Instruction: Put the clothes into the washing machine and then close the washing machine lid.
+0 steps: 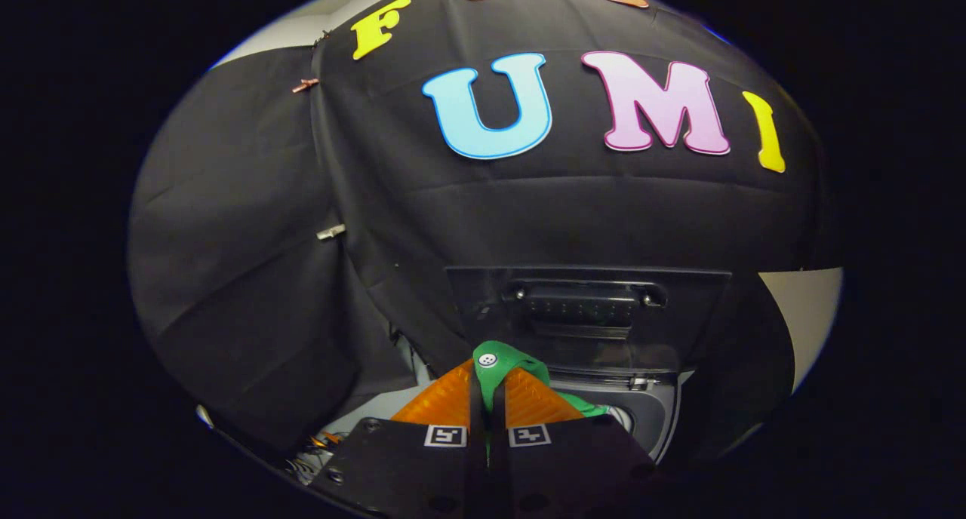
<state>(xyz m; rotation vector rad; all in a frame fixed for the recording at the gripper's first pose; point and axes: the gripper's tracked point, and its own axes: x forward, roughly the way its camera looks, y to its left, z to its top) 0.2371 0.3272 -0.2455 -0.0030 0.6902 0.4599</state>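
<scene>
My gripper (487,389) is shut on a green garment (494,368) with a white button, pinched between both fingers; a fold of it pokes up past the fingertips and more trails to the right. Just beyond the fingers stands the washing machine, its dark lid (589,308) raised upright with a handle recess on it. Below the lid, to the right of the fingers, I see part of the machine's open top rim (649,413). The drum's inside is mostly hidden by the gripper body.
Black cloth walls hang behind and to the left of the machine, held by small clips (330,232). Some wires (317,447) lie low at the left beside the gripper. A pale wall strip (807,315) shows right of the machine.
</scene>
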